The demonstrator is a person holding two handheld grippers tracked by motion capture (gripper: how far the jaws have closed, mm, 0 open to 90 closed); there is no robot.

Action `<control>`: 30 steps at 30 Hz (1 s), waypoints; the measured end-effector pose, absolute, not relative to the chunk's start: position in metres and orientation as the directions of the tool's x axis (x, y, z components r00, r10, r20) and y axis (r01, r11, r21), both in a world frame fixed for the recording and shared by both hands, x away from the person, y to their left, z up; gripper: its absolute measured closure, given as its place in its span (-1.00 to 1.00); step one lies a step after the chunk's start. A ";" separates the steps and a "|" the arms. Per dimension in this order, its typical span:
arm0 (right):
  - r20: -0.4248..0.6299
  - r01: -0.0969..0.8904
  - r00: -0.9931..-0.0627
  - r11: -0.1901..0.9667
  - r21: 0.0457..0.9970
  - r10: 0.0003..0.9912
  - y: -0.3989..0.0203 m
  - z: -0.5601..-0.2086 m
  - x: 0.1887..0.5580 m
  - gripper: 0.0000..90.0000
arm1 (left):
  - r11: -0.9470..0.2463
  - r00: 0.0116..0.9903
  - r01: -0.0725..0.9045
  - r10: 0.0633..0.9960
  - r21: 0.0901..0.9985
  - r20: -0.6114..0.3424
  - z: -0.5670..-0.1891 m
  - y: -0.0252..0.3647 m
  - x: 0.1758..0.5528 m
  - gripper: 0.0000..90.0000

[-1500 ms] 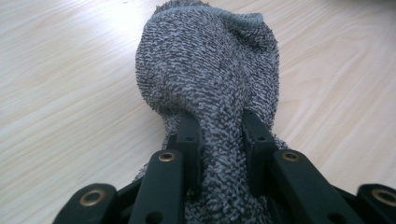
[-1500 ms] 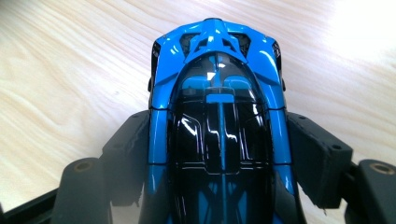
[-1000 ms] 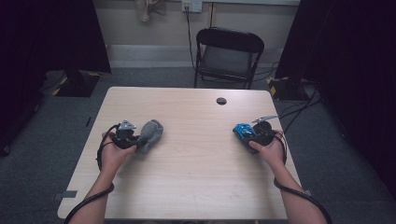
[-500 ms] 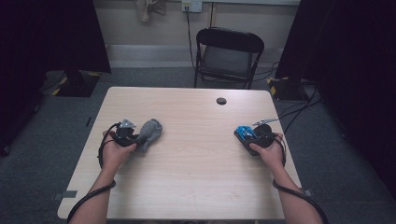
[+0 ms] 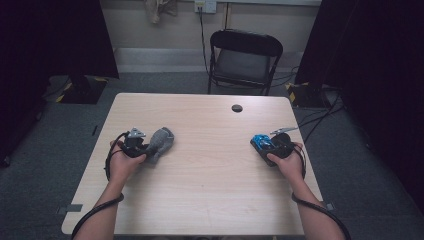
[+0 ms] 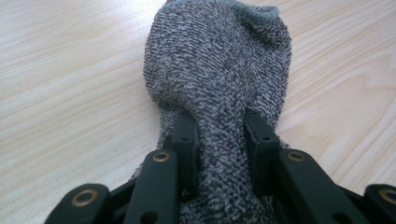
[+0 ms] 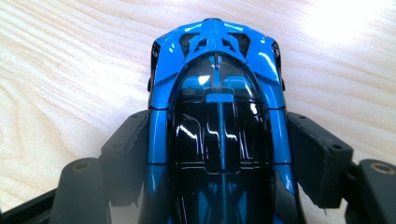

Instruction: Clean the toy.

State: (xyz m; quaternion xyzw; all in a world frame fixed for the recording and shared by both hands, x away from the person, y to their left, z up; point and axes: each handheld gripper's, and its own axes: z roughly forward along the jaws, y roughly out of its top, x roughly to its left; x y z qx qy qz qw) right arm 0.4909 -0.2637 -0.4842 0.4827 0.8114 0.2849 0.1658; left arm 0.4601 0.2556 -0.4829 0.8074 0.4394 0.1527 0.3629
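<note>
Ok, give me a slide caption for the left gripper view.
Left gripper pinching a bunched grey sock lying on the pale wooden table.

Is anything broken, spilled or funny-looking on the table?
Nothing looks broken or spilled. The grey knitted sock is bunched where the left gripper pinches it, and the shiny blue toy car sits straight in the right gripper.

Sock point(image 5: 161, 141) left, toy car point(image 5: 260, 142) right on table point(image 5: 210, 200)
</note>
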 end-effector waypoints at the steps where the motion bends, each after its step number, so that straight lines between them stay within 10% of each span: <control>1: 0.000 0.685 -0.482 0.377 0.623 0.876 -0.263 -0.484 0.491 -0.37 | -0.350 0.567 0.600 0.820 0.719 -0.074 -0.483 0.256 0.460 0.55; 9: -0.001 0.683 -0.488 0.383 0.622 0.873 -0.264 -0.484 0.492 -0.38 | -0.344 0.565 0.598 0.821 0.724 -0.077 -0.483 0.256 0.460 0.49; 30: 0.041 0.674 -0.478 0.336 0.658 0.877 -0.273 -0.467 0.488 -0.58 | -0.333 0.536 0.598 0.842 0.729 -0.055 -0.471 0.251 0.457 -0.43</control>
